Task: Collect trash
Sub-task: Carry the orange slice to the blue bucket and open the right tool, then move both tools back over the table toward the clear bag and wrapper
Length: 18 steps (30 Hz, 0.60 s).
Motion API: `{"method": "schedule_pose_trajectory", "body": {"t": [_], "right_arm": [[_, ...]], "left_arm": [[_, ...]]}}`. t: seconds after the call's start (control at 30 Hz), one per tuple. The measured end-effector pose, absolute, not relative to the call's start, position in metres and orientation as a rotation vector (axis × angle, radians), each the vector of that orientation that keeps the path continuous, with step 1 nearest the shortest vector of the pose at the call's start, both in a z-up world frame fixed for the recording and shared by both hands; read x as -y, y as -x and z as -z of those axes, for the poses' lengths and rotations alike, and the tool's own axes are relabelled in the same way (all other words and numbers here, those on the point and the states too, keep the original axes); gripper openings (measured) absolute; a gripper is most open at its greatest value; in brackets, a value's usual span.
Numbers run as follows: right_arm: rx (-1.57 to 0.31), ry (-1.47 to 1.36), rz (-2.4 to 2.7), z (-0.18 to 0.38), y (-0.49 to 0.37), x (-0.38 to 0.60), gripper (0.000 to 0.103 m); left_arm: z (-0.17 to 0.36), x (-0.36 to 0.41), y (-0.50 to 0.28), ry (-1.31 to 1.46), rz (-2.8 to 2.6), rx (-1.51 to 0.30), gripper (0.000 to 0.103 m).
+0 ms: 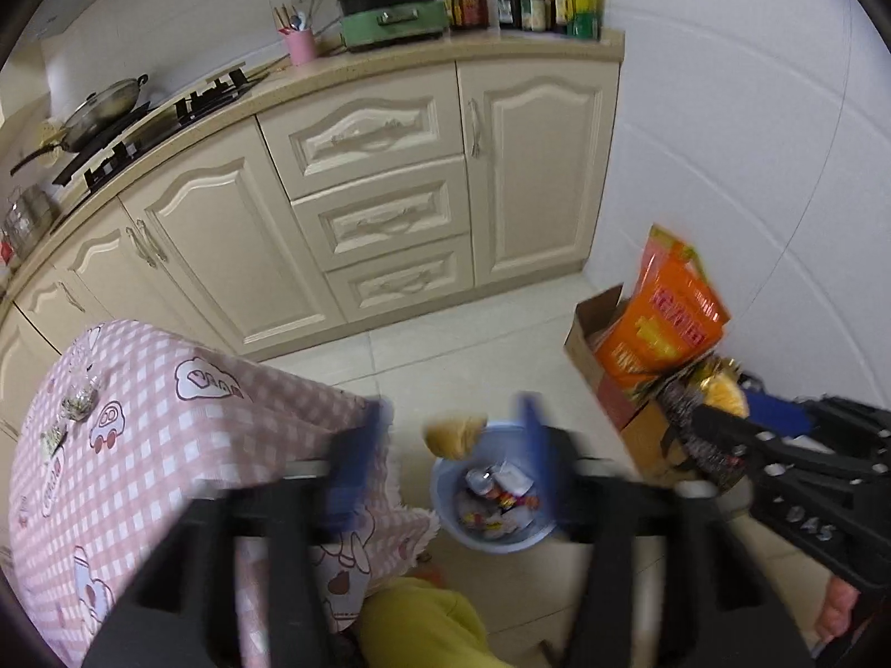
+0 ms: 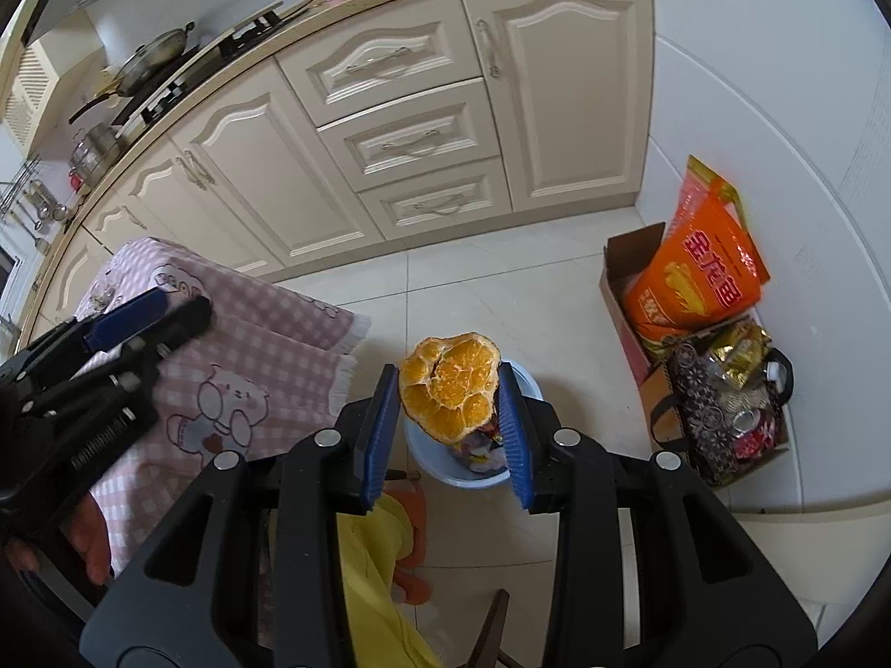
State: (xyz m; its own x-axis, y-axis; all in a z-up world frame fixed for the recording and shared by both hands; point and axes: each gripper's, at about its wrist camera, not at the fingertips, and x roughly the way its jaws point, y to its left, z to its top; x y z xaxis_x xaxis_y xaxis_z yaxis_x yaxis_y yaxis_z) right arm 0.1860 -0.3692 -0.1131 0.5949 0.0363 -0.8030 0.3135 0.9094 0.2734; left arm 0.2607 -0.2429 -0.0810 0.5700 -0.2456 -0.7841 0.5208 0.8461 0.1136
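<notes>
Your right gripper point(image 2: 448, 389) is clamped on a piece of orange peel point(image 2: 450, 385): bright orange, lumpy, its pale-veined inner side facing the camera, pinched between the blue pads at the centre of the right wrist view. It hangs directly above a pale blue bin point(image 2: 473, 470) on the tiled floor, with crumpled wrappers inside.

In the left wrist view, your left gripper point(image 1: 448, 445) stands released, its blurred blue fingers point(image 1: 356, 462) spread wide. A tan, blurred scrap point(image 1: 454, 434) sits between them, touching neither, at the bin's point(image 1: 501, 543) upper rim. A pink checked tablecloth point(image 1: 167, 445) fills the lower left.
</notes>
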Motion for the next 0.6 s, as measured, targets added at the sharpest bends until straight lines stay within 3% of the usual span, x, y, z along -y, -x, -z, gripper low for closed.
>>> {"method": "schedule_pose_trajectory", "body": {"t": [0.37,0.47,0.6], "right_arm": [[-0.957,-0.424,0.138,0.124,-0.203,0.352,0.038],[-0.954,-0.429,0.111,0.119,-0.212,0.341,0.078],[-0.933,-0.421,0.110,0.113,-0.218,0.331,0.078]], "left_arm": [[0.080,0.211,-0.264,-0.345,0.422,-0.838,0.066],[0.074,0.196,-0.268,-0.321,0.404,-0.839,0.066],[0.070,0.179,-0.269,-0.298,0.382,-0.837,0.066]]}}
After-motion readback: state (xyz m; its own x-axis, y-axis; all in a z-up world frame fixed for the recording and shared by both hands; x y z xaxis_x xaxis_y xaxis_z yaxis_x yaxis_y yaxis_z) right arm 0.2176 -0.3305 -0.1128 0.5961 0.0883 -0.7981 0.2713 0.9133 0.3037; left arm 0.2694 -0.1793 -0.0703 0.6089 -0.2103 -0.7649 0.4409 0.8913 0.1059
